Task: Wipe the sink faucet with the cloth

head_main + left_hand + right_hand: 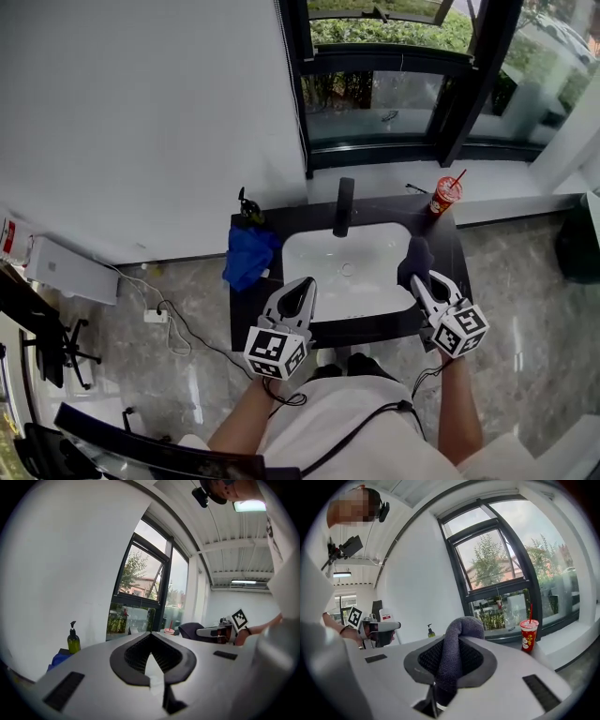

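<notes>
Grey cloth (457, 654): clamped between my right gripper's (419, 278) jaws, which are closed on it. Its long axis runs along the jaws, and the folded end bulges past the tips, pointing away from me toward the window. In the head view the cloth sits over the right rim of the sink (309, 246).

Faucet (344, 206): black, upright at the sink's back rim, apart from the cloth.

My left gripper (300, 286) hovers at the sink's front left, jaws shut tip to tip on nothing.

Red cup (529, 634) with straw: back right of the counter, print too small to read. Soap bottle (73, 641) and a blue bundle (248, 258): counter's left side.
</notes>
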### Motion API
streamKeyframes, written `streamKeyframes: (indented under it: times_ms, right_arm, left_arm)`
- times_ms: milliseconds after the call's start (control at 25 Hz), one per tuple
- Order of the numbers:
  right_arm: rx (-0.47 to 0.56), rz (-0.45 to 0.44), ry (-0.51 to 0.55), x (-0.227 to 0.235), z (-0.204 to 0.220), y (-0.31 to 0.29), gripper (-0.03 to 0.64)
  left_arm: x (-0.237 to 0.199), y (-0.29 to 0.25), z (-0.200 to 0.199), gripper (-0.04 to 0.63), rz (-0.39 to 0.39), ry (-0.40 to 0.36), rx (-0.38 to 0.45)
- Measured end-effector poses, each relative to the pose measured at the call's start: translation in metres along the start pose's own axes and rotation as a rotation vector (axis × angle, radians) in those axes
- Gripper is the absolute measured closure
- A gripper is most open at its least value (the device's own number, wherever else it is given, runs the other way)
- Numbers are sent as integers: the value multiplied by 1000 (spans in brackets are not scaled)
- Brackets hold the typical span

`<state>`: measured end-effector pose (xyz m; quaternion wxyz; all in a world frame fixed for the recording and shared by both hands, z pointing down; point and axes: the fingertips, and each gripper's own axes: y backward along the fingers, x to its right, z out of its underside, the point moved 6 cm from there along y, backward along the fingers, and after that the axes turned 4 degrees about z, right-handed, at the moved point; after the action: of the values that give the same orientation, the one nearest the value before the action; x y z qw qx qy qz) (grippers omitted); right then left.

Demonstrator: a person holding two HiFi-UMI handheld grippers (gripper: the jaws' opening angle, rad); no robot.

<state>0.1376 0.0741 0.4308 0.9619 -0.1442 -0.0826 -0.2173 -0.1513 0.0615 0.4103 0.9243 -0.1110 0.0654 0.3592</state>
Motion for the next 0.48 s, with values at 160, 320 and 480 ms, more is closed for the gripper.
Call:
streamKeyframes:
  times_ms: [160, 320, 480]
  right_arm:
    - [10, 8, 8, -18, 2, 17, 560]
    - [41, -6, -24, -28, 1, 37, 560]
    - [78, -22, -37, -37, -1, 64, 560]
  left_arm:
    - [7, 5, 7, 603, 33, 0, -4]
    - [19, 12, 9, 603, 40, -7, -4]
    - [41, 31, 5, 603, 26, -31, 9]
